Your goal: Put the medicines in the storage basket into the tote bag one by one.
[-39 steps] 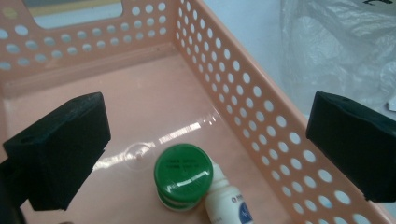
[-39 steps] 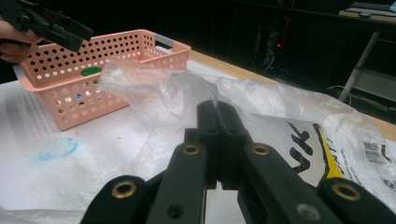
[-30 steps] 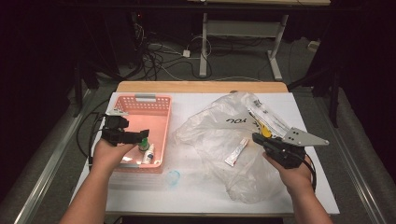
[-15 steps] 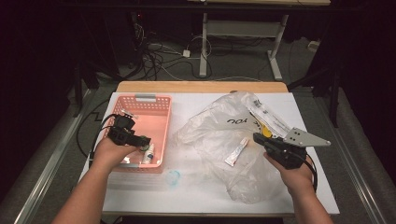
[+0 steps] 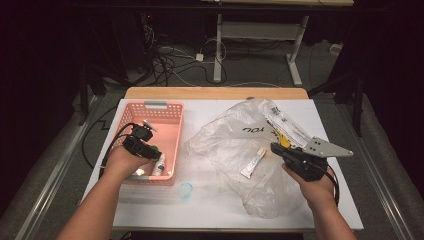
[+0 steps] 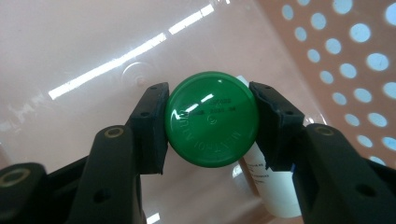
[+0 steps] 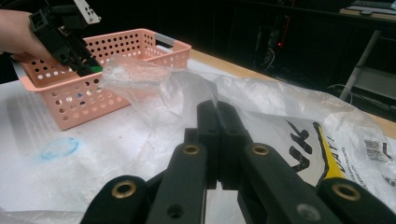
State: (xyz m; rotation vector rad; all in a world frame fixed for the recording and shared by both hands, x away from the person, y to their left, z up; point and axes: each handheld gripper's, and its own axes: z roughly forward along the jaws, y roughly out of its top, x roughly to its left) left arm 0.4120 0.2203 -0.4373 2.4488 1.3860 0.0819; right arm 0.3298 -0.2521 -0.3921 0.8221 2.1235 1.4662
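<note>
The bottle (image 6: 275,186) is white with a round green cap (image 6: 212,119), and the left gripper (image 6: 210,123) is clamped on that cap inside the pink basket (image 5: 167,117). The left gripper view shows raised lettering on the cap, while the high view shows the bottle near the basket's near right corner. Its long axis runs along the jaws, cap toward the camera; the right gripper (image 7: 219,135), jaws together, pinches the plastic bag (image 5: 235,135).

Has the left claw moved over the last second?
Yes. The left claw, shut on the green-capped bottle, has dropped toward the near end of the pink basket, toward its floor.
</note>
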